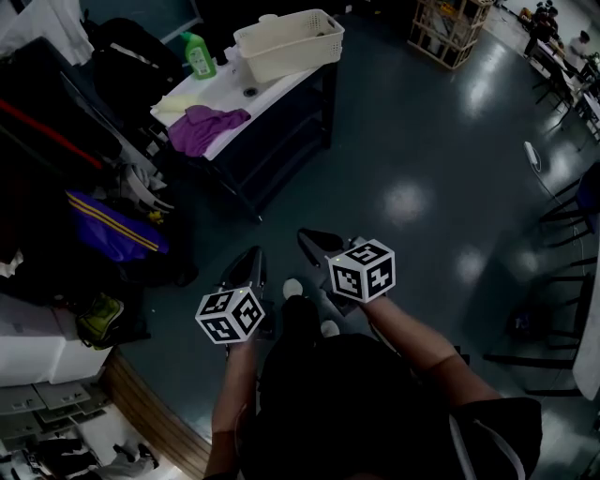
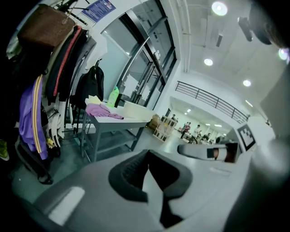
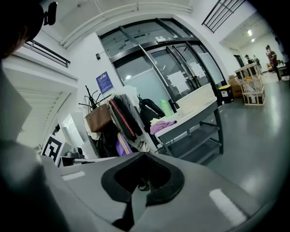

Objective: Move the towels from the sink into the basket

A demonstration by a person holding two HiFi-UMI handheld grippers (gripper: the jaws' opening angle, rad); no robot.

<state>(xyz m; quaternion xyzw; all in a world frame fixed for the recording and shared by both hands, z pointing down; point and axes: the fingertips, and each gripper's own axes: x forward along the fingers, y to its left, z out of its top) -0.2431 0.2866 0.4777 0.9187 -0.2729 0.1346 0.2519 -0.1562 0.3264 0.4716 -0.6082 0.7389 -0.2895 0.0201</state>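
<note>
A purple towel (image 1: pixel 206 127) and a pale yellow towel (image 1: pixel 178 103) lie on the white sink top (image 1: pixel 267 86) of a dark-framed table, well ahead of me. A cream plastic basket (image 1: pixel 289 42) stands at the table's far end. Both grippers hang low over the floor, far short of the table. My left gripper (image 1: pixel 247 267) is shut and empty, and my right gripper (image 1: pixel 315 244) is shut and empty too. The left gripper view has the purple towel (image 2: pixel 103 110) and basket (image 2: pixel 136 110) in the distance. The right gripper view also shows the towel (image 3: pixel 162 126).
A green bottle (image 1: pixel 199 56) stands by the sink. Coats and bags, among them a purple jacket (image 1: pixel 112 230), crowd a rack at the left. A wooden shelf cart (image 1: pixel 448 28) is at the back right, dark chairs (image 1: pixel 562 281) along the right.
</note>
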